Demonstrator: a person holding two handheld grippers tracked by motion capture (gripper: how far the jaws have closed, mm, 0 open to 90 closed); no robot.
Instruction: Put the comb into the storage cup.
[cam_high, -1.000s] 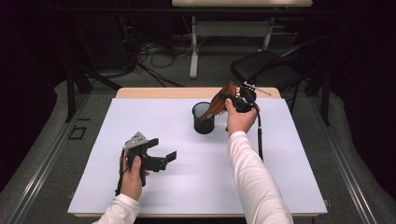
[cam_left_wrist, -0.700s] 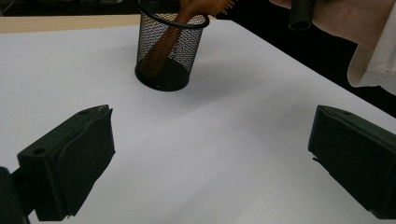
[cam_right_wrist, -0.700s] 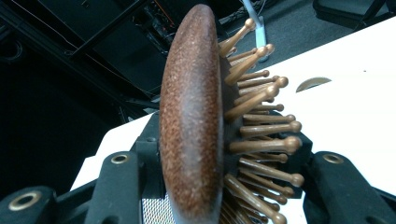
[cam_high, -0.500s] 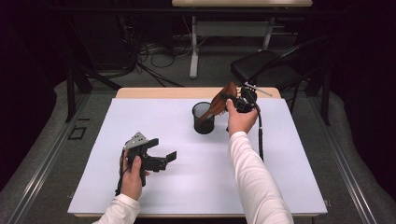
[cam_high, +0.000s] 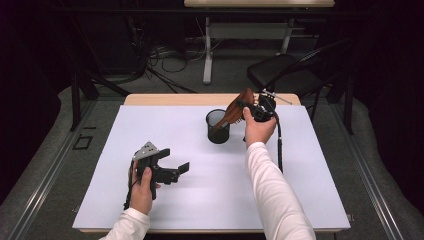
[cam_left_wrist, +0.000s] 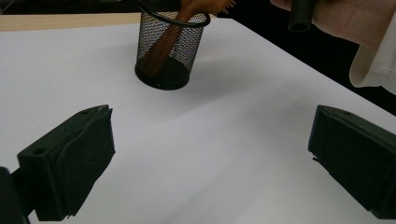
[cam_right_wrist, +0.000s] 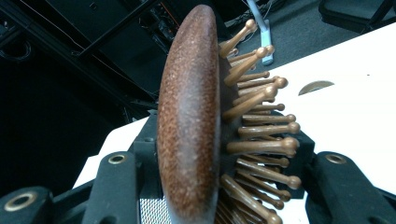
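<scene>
Nearest the person, the left gripper (cam_high: 172, 172) sits low over the white table sheet (cam_high: 100, 200), jaws spread wide w/ nothing between them. It's idle, well apart from the work. In the left gripper view its two black pads (cam_left_wrist: 70, 163) frame bare sheet, w/ the cup farther off.

Mid-table stands the black wire-mesh pen cup (cam_high: 218, 126), upright. The brown wooden paddle hairbrush (cam_high: 235, 111) leans in it: handle end down inside the mesh, resting near the cup floor by the look of the left gripper view, head sticking out over the rim, tilted toward the right hand.

Farthest, the right gripper (cam_high: 248, 107) has the brush head. In the right gripper view the jaws stand narrow, one on the smooth wooden back, the other on the bristle side among the ball-tipped pegs (cam_right_wrist: 261, 140). They've just been easing open a touch, yet the head is between them and the pads look to be on it, so the brush is held.

Step in hand, by my read: the drop-in is nearly done, at the point of letting go. Next move calls for opening the right jaws enough to clear the pegs, then backing off up and away w/o snagging bristles or tipping the light cup. The brush should settle against the rim.
</scene>
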